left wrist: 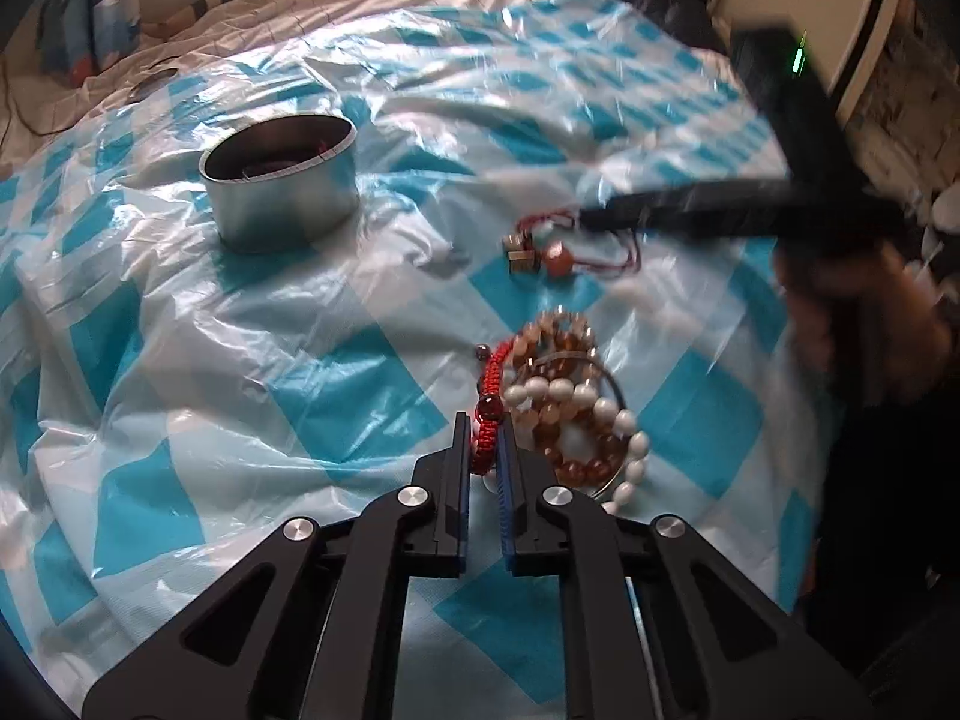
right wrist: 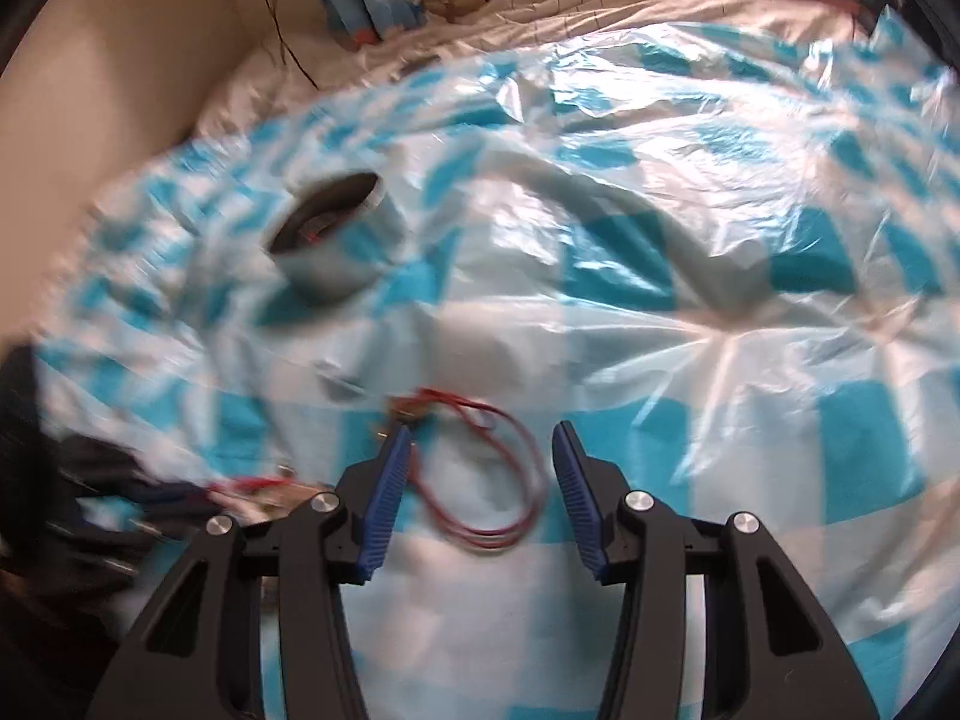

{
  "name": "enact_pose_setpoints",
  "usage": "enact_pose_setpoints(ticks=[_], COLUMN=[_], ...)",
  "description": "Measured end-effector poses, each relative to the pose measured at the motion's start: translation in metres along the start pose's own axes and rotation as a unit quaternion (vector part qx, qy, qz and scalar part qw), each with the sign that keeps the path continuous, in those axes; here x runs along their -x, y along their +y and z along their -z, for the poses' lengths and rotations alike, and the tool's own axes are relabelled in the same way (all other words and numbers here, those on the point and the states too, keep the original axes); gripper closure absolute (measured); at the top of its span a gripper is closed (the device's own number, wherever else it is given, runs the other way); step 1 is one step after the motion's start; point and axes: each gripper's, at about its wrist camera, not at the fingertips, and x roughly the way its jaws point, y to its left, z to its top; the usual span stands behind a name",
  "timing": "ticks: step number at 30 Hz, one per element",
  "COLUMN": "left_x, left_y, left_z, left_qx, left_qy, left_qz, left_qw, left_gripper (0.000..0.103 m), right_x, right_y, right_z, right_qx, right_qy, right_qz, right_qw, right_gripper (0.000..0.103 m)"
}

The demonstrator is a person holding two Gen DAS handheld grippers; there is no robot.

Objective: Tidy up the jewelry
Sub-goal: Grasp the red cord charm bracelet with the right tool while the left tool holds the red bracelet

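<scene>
The left gripper (left wrist: 483, 420) is clamped on the red braided bracelet (left wrist: 493, 384), at the bead pile's (left wrist: 576, 414) nine o'clock edge; lift slowly so no neighbouring strand tags along, then carry it to the tin (left wrist: 279, 180) at ten o'clock. The right gripper (right wrist: 480, 438) hangs parted over the red cord necklace (right wrist: 498, 480), gripping nothing.

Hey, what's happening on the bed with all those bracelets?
A person is sorting jewelry on a blue-and-white plastic sheet with a handheld gripper in each hand. The left gripper is shut on a red braided bracelet at the edge of a pile of beaded bracelets. The right gripper is open above a red cord necklace lying on the sheet. A round metal tin with something already in it stands farther back.
</scene>
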Motion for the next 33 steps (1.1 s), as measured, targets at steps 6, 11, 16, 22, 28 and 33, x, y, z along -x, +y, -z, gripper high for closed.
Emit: enact_pose_setpoints(ticks=[6, 11, 16, 22, 28, 33], left_x=[0.015, 0.022, 0.014, 0.014, 0.018, 0.014], left_y=[0.019, 0.033, 0.045, 0.049, 0.049, 0.023], left_z=[-0.006, -0.008, -0.006, -0.006, -0.008, -0.006], left_qx=[0.041, 0.076, 0.103, 0.113, 0.104, 0.026], left_qy=[-0.030, -0.041, -0.021, -0.028, -0.036, -0.019], left_qz=[0.003, 0.019, 0.018, 0.016, 0.013, -0.031], left_qw=[0.9987, 0.9961, 0.9943, 0.9931, 0.9938, 0.9990], left_gripper=[0.096, 0.096, 0.096, 0.096, 0.094, 0.054], right_x=[-0.008, 0.003, 0.016, 0.023, 0.017, 0.011], right_y=[0.012, -0.005, -0.018, -0.022, -0.012, 0.017], right_z=[0.006, 0.000, -0.005, -0.010, -0.010, -0.004], right_qx=[0.042, -0.028, -0.084, -0.105, -0.067, 0.022], right_qy=[0.015, -0.002, -0.031, -0.050, -0.031, -0.032], right_qz=[0.012, -0.080, -0.166, -0.199, -0.143, -0.047], right_qw=[0.999, 0.996, 0.982, 0.973, 0.987, 0.998], right_gripper=[0.090, 0.097, 0.097, 0.097, 0.090, 0.037])
